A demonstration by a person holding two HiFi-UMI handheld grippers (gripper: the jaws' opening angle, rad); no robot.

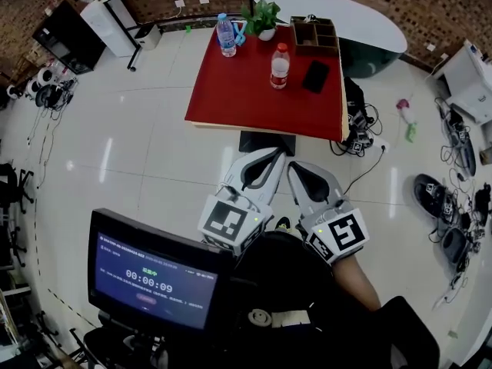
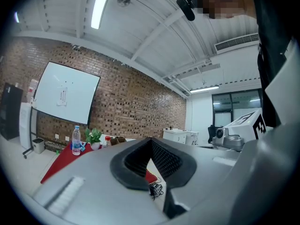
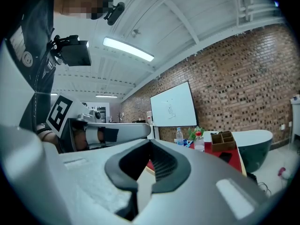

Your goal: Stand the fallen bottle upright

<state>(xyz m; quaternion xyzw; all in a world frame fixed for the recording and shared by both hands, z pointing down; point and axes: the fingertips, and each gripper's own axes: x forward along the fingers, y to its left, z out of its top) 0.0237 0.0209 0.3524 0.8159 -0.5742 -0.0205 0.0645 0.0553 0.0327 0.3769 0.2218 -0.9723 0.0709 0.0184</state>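
Although the task speaks of a fallen bottle, the blue-capped bottle (image 1: 225, 35) and the red-capped bottle (image 1: 280, 66) both seem to stand upright on the red table (image 1: 231, 91) at the upper middle of the head view. The left gripper (image 1: 273, 154) and right gripper (image 1: 295, 167) hang at lower centre, well apart from the table, each with jaws closed on nothing. Reaching in with jaws closed could topple a standing bottle or nudge the phone (image 1: 316, 76) beside the red-capped one.
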